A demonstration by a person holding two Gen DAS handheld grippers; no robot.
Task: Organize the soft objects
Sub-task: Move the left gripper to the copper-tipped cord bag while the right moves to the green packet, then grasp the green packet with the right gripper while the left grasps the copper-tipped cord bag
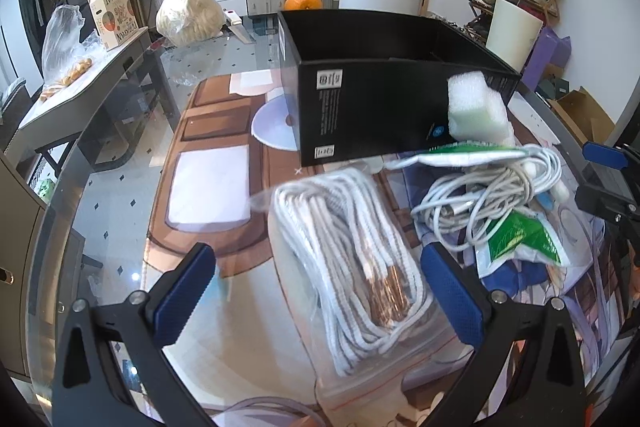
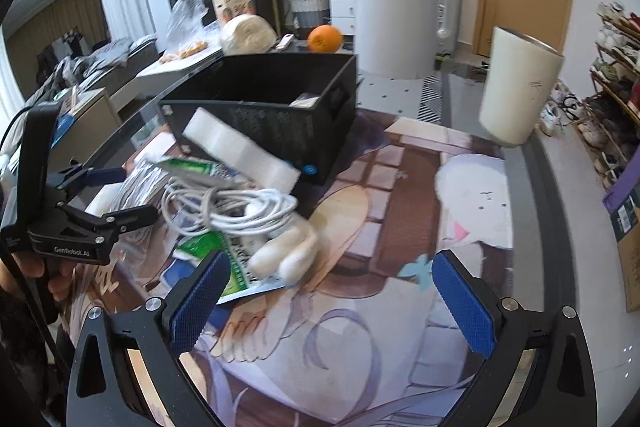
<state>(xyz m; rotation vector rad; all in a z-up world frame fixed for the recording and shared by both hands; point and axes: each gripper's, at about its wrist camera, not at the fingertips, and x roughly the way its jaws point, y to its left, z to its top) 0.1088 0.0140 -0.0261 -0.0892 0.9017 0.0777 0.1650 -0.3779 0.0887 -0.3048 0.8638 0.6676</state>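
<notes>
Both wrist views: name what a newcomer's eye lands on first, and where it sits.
The open black cardboard box stands mid-table, with a white foam block leaning against its front. Before it lies a heap: a tangled white charging cable over green-printed plastic packets, and a bagged coil of white cord between the open left tongs. A bright orange sits behind the box.

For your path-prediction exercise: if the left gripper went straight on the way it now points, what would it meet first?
Most likely the bagged white rope coil, lying between the open fingers of the left gripper. The black box stands farther on; depth is uncertain.
</notes>
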